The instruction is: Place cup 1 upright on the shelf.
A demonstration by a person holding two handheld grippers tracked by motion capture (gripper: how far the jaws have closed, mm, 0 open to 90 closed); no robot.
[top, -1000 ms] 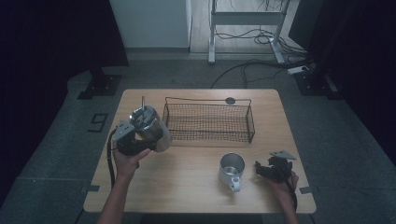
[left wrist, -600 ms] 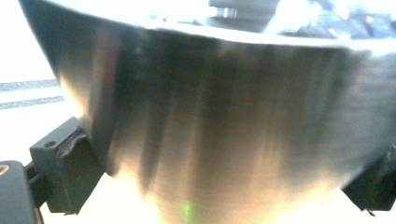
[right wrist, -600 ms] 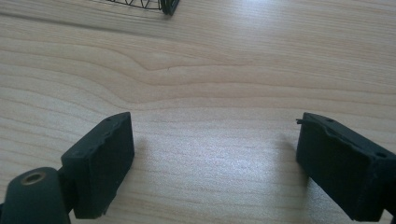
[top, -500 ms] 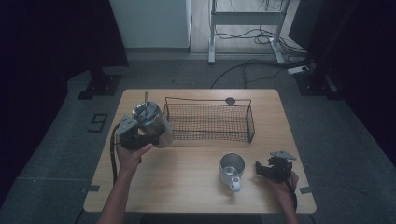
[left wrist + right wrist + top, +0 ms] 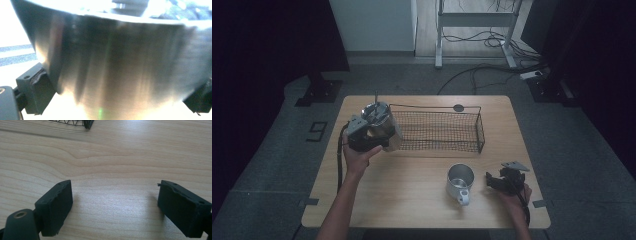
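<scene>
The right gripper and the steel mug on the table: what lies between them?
Nothing: in the high view, bare wood of the table separates the right gripper from the steel mug.

Grey carpet floor (image 5: 272, 165) w/ cables — white wall (image 5: 372, 25) behind, dark drapes (image 5: 262, 40) left.

Left gripper (image 5: 371, 136), clamped on steel cup (image 5: 379, 122), carried it up-table, nearer wire basket (image 5: 437, 131) corner. Right gripper (image 5: 502, 181) jaws closed somewhat, nothing between them.
</scene>
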